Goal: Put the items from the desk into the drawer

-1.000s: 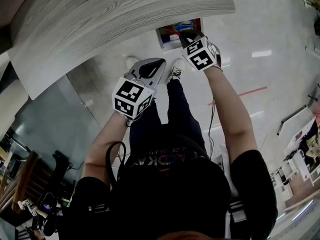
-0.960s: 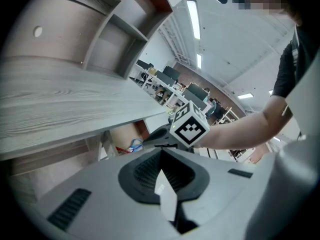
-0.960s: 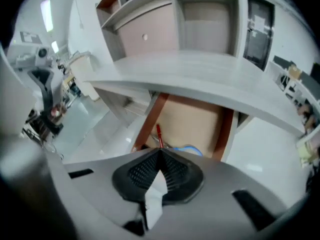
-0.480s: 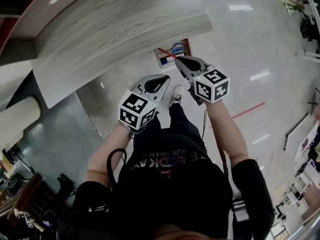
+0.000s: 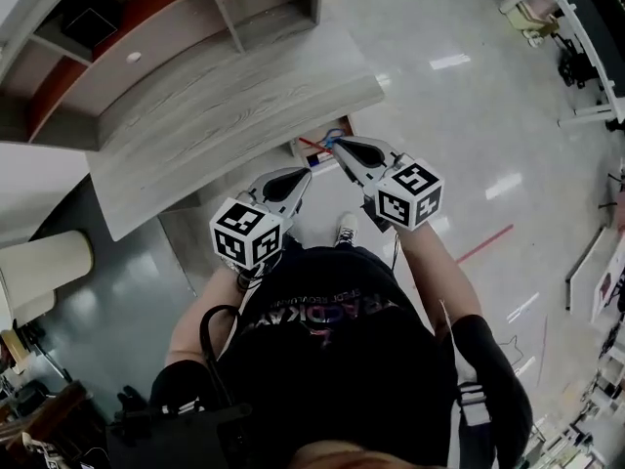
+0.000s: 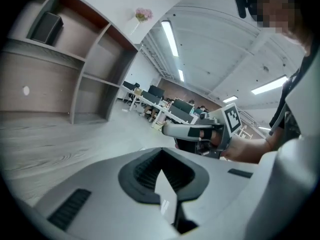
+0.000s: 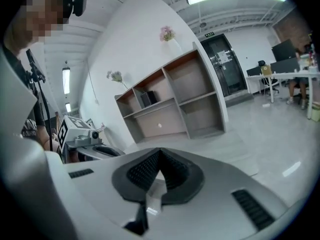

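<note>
The grey wood desk [image 5: 234, 106] lies ahead of me in the head view. Under its near edge the open drawer [image 5: 311, 150] shows a strip of blue and red contents, mostly hidden by the desk edge and by my right gripper. My left gripper [image 5: 293, 178] is held in front of the desk edge, shut with nothing in it. My right gripper [image 5: 339, 148] is over the drawer, also shut and holding nothing. In the left gripper view the jaws [image 6: 161, 160] meet over the desk top. The jaws [image 7: 158, 168] in the right gripper view are closed too.
An open shelf unit [image 5: 195, 18] stands along the back of the desk, with a dark box [image 5: 88, 13] in one bay. A shiny floor [image 5: 459, 96] spreads to the right. Office desks and chairs [image 7: 285, 69] stand far off.
Both grippers have come up from floor level near the drawer to desk-edge height. The head view has tilted up, so the desk top and shelf unit now show.
</note>
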Demonstrator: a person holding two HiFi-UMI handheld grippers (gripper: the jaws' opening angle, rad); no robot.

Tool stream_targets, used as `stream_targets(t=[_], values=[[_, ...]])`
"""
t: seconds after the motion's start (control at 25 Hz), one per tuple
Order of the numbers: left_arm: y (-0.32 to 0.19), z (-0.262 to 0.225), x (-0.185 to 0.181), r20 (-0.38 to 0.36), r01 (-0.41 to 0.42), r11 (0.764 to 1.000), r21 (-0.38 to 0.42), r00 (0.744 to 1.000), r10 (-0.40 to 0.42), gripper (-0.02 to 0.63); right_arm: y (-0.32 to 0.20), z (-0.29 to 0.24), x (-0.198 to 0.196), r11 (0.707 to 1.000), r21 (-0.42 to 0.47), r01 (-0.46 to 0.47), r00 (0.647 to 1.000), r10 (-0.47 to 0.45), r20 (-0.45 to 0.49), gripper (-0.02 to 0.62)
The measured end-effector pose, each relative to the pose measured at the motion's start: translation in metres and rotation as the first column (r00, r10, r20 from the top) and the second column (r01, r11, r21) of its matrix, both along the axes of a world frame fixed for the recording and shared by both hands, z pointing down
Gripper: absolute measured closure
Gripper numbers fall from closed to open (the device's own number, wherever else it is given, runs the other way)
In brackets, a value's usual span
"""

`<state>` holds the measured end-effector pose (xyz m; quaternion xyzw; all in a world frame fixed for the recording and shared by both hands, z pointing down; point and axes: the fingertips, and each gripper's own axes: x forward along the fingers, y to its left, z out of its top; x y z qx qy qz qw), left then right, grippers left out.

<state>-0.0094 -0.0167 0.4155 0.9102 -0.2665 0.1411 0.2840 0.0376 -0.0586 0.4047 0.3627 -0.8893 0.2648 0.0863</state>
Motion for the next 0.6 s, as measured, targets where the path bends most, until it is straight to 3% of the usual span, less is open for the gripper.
stream_targets(t=[0.32, 0.6], values=[[0.009, -0.033, 0.009, -0.024, -0.025, 0.998, 0.061, 0.999, 0.026, 0.595, 0.03, -0.056, -0.012, 0.996, 0.082, 0.019, 1.0, -0.02, 0.011, 0.578], [0.018, -0.036, 0.007, -0.01, -0.025, 0.997, 0.068, 1.0, 0.026, 0.595, 0.06, -0.052, -0.032, 0.997, 0.049, 0.052, 0.996, -0.055, 0.063, 0.578]])
